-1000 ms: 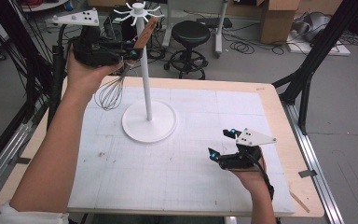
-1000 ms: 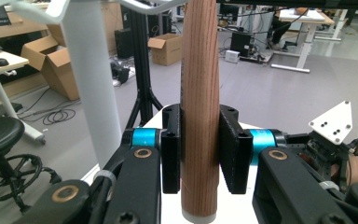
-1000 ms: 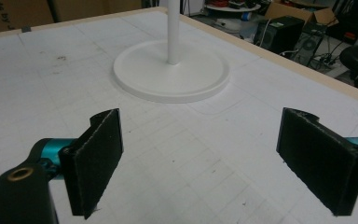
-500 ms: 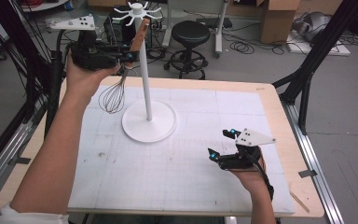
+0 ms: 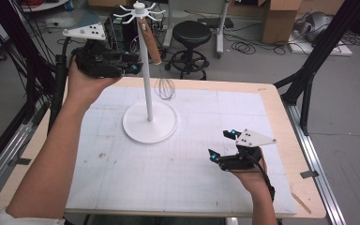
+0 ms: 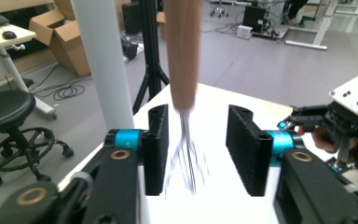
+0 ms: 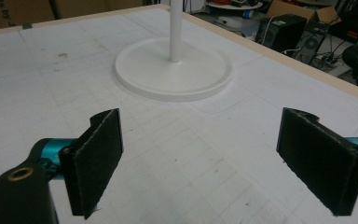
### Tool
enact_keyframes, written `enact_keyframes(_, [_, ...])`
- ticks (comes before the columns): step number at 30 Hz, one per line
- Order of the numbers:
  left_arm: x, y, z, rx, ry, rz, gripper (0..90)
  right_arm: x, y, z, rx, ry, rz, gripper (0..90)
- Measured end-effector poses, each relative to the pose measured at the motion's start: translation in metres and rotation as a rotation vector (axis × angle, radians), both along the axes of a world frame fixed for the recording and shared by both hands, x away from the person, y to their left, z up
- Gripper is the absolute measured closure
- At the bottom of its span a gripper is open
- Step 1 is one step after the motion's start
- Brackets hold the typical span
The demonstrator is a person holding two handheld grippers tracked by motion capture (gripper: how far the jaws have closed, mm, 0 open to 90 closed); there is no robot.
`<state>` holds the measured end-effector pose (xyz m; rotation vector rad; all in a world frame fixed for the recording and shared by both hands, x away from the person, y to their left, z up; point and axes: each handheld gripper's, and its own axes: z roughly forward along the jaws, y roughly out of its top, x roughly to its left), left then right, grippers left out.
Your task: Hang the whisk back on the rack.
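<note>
The surface (image 5: 187, 187) is a wide white gridded board with a pale wooden edge. On it stands the white stand (image 5: 150, 123), a round flat base carrying a tall thin pole that ends in a ring of short hooks at the top.

From one of those hooks hangs the whisk (image 5: 155, 56). Its handle is a brown wooden cylinder, tilted slightly off the pole, and below it the thin grey wire loops bulge into a small balloon that hangs in the air above the far part of the surface, just beside the pole. In the left gripper view the handle (image 6: 182, 51) looks smooth and reddish brown, and the wires under it are blurred.

The left gripper (image 5: 132, 69) is raised at the height of the handle, just left of the pole. Its jaws have just been opening: the black ribbed pads stand apart on either side of the whisk's wires without pressing on them.

The right gripper (image 5: 221, 144) rests low over the near right part of the surface, well apart from the stand, with its jaws spread wide and nothing between them.
</note>
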<state>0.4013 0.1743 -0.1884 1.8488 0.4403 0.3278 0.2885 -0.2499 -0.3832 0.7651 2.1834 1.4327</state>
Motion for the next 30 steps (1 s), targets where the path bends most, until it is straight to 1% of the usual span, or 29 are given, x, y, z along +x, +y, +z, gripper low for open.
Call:
enact_keyframes(4, [-0.004, 0.003, -0.007, 0.012, 0.003, 0.007, 49.8, 0.000, 0.001, 0.000, -0.003, -0.001, 0.003, 13.5])
enact_keyframes(6, [-0.006, 0.005, -0.011, 0.010, 0.009, 0.015, 47.3, 0.000, 0.001, 0.000, -0.004, -0.004, 0.004, 13.5])
enact_keyframes(10, [-0.011, 0.009, -0.020, 0.010, 0.015, -0.001, 43.6, 0.000, 0.001, 0.000, -0.004, 0.000, 0.003, 13.5])
enact_keyframes(17, [-0.023, 0.016, -0.031, 0.007, 0.011, -0.019, 39.9, 0.000, 0.002, 0.000, -0.010, -0.001, 0.005, 13.5])
enact_keyframes(18, [-0.024, 0.016, -0.032, 0.006, 0.011, -0.023, 39.4, 0.000, 0.003, 0.000, -0.009, 0.005, 0.005, 13.5])
enact_keyframes(22, [-0.029, 0.014, -0.037, 0.022, 0.015, -0.046, 36.7, 0.000, 0.003, -0.001, -0.012, -0.001, 0.008, 13.5])
enact_keyframes(23, [-0.030, 0.013, -0.038, 0.034, 0.018, -0.051, 36.0, 0.000, 0.003, -0.001, -0.013, -0.001, 0.008, 13.5])
enact_keyframes(24, [-0.032, 0.012, -0.040, 0.042, 0.013, -0.055, 34.8, 0.000, 0.003, 0.000, -0.011, 0.001, 0.008, 13.5])
enact_keyframes(27, [-0.035, 0.010, -0.045, 0.043, 0.005, -0.068, 32.6, 0.000, 0.002, 0.000, -0.008, 0.000, 0.005, 13.5])
enact_keyframes(30, [-0.037, 0.008, -0.051, 0.048, 0.009, -0.078, 30.5, 0.000, 0.001, 0.000, -0.010, -0.004, 0.001, 13.5])
